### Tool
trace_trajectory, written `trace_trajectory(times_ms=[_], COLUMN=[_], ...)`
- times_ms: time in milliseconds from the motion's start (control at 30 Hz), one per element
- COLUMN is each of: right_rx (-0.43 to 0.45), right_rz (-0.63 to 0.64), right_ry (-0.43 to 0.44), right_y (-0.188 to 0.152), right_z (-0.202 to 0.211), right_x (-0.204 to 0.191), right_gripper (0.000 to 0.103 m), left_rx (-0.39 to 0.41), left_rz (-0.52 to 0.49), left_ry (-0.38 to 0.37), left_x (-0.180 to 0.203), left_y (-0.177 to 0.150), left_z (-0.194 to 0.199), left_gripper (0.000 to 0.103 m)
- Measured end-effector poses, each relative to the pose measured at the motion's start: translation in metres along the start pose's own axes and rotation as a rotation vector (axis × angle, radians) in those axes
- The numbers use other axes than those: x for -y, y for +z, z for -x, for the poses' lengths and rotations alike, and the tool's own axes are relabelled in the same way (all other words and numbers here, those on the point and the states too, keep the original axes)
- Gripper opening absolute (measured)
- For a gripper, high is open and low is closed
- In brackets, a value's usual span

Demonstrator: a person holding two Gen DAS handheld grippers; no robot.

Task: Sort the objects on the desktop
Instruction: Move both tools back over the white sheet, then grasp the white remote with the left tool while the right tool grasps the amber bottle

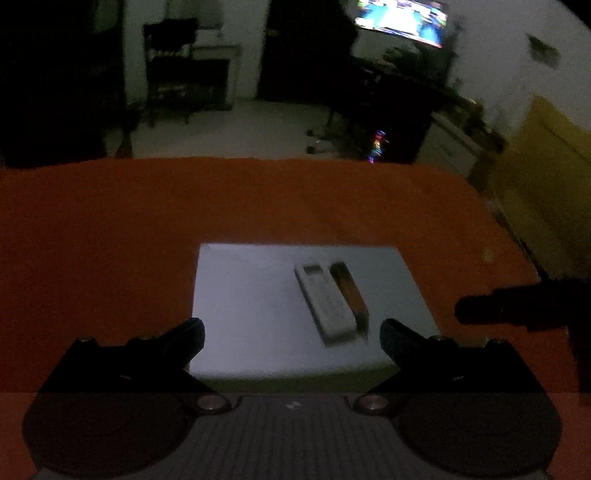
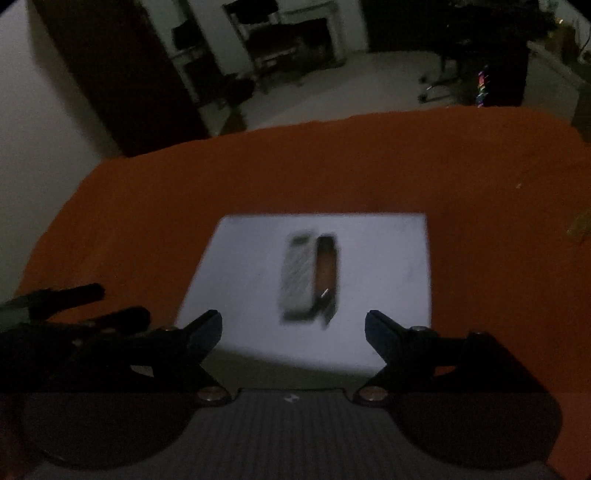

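A white sheet [image 1: 251, 306] [image 2: 384, 266] lies on the orange tablecloth [image 1: 147, 221] [image 2: 443, 166]. On it rest a white remote control [image 1: 327, 301] [image 2: 297, 275] and, right beside it, a dark brown slim object [image 1: 349, 291] [image 2: 325, 264]. My left gripper [image 1: 291, 338] hovers above the sheet's near edge, open, nothing between its fingers. My right gripper [image 2: 293, 328] also hangs open over the near edge, empty. The right gripper's finger [image 1: 517, 304] shows at the right of the left wrist view. The left gripper's fingers [image 2: 66, 295] show at the left of the right wrist view.
The room is dim. Beyond the table's far edge lie a pale floor [image 1: 240, 125], dark shelving [image 1: 184, 74], a lit screen [image 1: 402, 20], and an office chair base [image 2: 436, 83]. A yellow object [image 1: 546, 147] stands to the right of the table.
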State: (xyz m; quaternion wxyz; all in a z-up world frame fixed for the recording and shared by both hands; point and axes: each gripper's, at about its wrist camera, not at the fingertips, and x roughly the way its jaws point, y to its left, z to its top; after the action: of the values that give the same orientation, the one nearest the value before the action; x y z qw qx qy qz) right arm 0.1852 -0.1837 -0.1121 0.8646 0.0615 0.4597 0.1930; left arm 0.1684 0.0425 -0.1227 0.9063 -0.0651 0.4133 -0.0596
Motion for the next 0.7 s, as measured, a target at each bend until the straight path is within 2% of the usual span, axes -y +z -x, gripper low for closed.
trace_trajectory(times_ms=[33,67,100,200,233,300,400,500,533,700], right_rx=[0.000,-0.001,-0.019,-0.076,-0.087,-0.112,-0.126,-0.123,-0.129,-0.147], right_rz=[0.005,0.009,0.015,0.002,-0.026,-0.074,-0.090,-0.130,-0.142,-0.034], right_ry=[-0.021,-0.042,-0.047,-0.051,-0.052,-0.036,-0.033,0.000,-0.004,-0.092], right_y=[0.005,0.011,0.016,0.030,0.032,0.035,0.037,0.037,0.036,0.031], right_z=[-0.010,-0.021,-0.033,-0.070,-0.081,-0.100,-0.121,-0.136,-0.140,-0.158], right_x=[0.002,0.003,0.006,0.020,0.025,0.035,0.043,0.050,0.052,0.043], right_gripper=[0.085,0.079,0.068,0.049,0.047,0.046,0.046,0.045,0.045,0.040], left_rx=[-0.029,-0.058,-0.088,-0.152,-0.171,-0.226,-0.265,-0.281,-0.280,-0.269], left_rz=[0.027,0.049,0.065,0.074,0.068,0.041,-0.012,0.011,0.028,0.023], left_ry=[-0.001,-0.010,-0.032,-0.090,-0.074,-0.066,-0.056,-0.042,-0.051,-0.037], left_x=[-0.003,-0.005,-0.008,-0.013,-0.012,-0.008,-0.001,-0.003,-0.006,-0.021], left_y=[0.007,0.014,0.020,0.028,0.029,0.025,0.022,0.022,0.021,0.020], left_z=[-0.012,-0.024,-0.037,-0.073,-0.083,-0.103,-0.125,-0.129,-0.127,-0.113], left_gripper=[0.103,0.103,0.103,0.100,0.096,0.095,0.074,0.072,0.069,0.062])
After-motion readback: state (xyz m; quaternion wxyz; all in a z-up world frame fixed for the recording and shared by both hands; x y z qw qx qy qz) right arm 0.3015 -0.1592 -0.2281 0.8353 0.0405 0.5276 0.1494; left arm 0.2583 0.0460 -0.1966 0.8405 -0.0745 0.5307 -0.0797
